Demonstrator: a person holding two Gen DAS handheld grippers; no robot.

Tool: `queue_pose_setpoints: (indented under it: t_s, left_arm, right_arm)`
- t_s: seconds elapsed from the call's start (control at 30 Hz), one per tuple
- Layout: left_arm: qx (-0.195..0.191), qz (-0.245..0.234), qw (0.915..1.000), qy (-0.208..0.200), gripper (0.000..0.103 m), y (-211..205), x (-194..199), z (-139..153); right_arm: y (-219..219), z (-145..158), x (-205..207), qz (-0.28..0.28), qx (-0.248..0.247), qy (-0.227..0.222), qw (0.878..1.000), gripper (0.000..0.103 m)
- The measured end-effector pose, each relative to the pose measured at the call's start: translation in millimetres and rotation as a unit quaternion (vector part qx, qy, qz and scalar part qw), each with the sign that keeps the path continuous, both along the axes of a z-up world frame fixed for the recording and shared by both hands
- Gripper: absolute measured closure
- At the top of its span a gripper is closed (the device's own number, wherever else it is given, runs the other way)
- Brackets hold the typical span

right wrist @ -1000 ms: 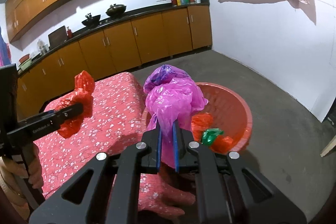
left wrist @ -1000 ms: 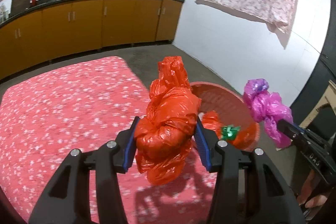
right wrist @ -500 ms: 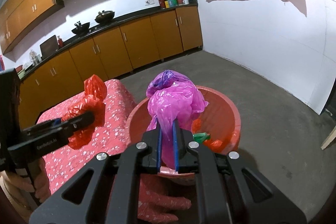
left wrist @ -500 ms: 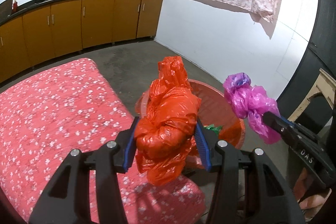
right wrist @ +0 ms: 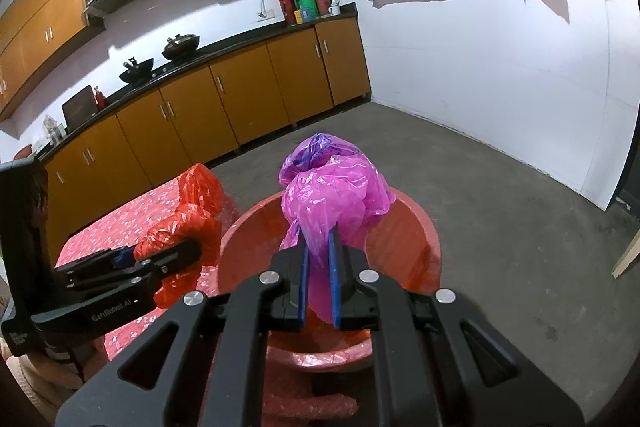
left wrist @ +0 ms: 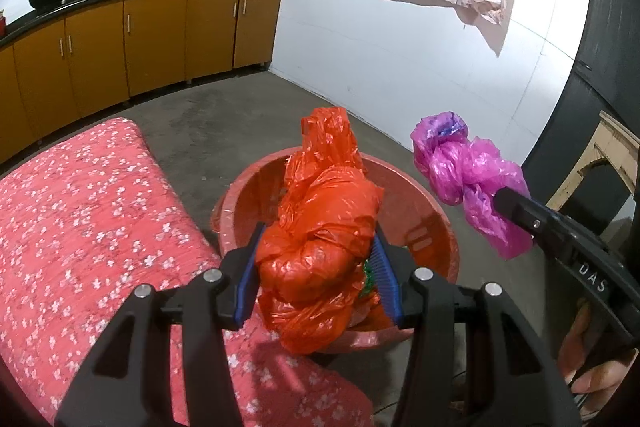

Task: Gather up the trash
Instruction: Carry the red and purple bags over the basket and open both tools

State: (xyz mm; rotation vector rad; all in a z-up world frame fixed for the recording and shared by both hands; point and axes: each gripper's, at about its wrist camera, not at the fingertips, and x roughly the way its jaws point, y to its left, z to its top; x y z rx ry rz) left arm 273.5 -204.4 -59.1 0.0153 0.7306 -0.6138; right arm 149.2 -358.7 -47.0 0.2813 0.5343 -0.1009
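A red floral-patterned cloth point(left wrist: 80, 227) lies at the left. The left gripper point(left wrist: 316, 279) clamps a crumpled orange plastic bag point(left wrist: 320, 239) above the round red plastic basin point(left wrist: 440, 227). Further right, the right gripper point(right wrist: 318, 283) pinches a crumpled magenta plastic bag point(right wrist: 336, 203) over that basin.
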Motion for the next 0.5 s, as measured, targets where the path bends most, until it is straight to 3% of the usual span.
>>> queue_pose_setpoints:
  t_s: [0.23,0.27,0.37,0.5]
  left_arm:
    - [-0.003,-0.005,1.0000,0.002,0.050,-10.5,11.9,-3.0]
    - [-0.003,-0.002,1.0000,0.004,0.046,-11.5,14.1,-4.5]
    - [-0.006,0.008,0.9997,0.021,0.039,-7.7,19.8,-10.6]
    - [-0.010,0.029,0.9991,0.029,0.030,7.3,21.5,-15.0]
  right_arm:
    - [-4.6,3.7,3.0,-0.009,0.017,-0.019,1.000,0.094]
    - [-6.4,2.9,5.0,-0.008,0.023,-0.021,0.999,0.089]
    - [-12.2,-3.5,5.5,-0.014,0.041,-0.016,0.999,0.062]
    - [-12.2,-4.6,-4.8,-0.020,0.043,-0.016,0.999,0.043]
